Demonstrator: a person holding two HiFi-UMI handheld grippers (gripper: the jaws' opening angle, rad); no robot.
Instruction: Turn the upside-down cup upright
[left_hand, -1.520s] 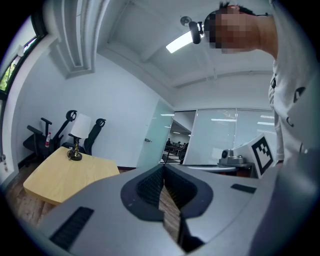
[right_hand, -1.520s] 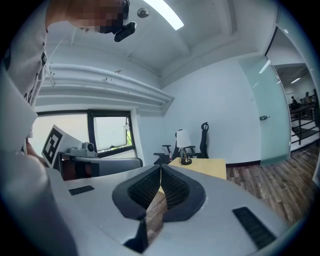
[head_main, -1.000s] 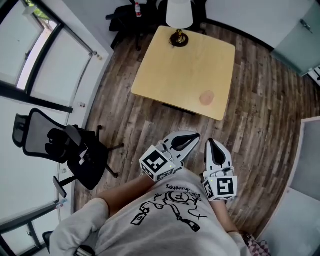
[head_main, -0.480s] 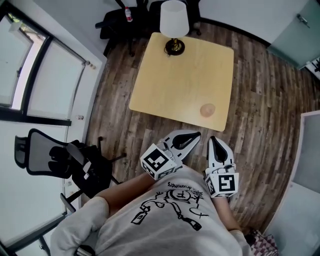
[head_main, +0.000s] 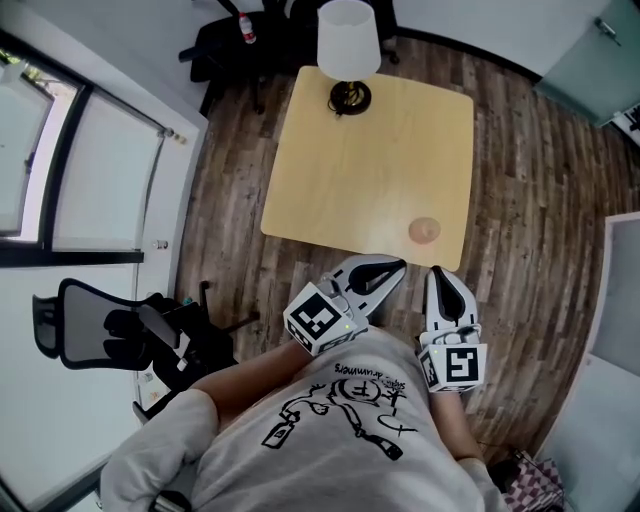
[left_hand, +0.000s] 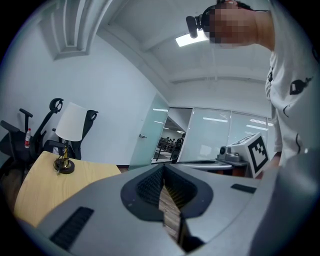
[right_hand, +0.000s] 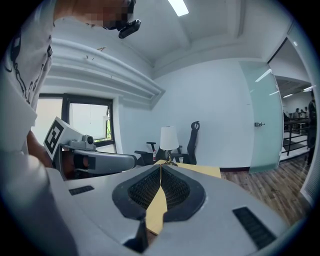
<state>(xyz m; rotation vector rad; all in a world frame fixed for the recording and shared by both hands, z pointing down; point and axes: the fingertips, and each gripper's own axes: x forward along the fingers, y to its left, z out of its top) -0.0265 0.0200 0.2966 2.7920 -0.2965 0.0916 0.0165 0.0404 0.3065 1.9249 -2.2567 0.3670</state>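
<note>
The cup (head_main: 424, 230) sat at the worktop's (head_main: 360, 170) near right corner. The left tool (head_main: 392, 268) and right tool (head_main: 438, 273) were clenched, empty, short of it. Arriving clenched could knock it off the edge.

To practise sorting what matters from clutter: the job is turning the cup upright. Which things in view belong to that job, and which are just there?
Belongs to the job: cup; wooden table under it; left gripper and right gripper, both shut, empty.
Lying about: table lamp; black office chair.
</note>
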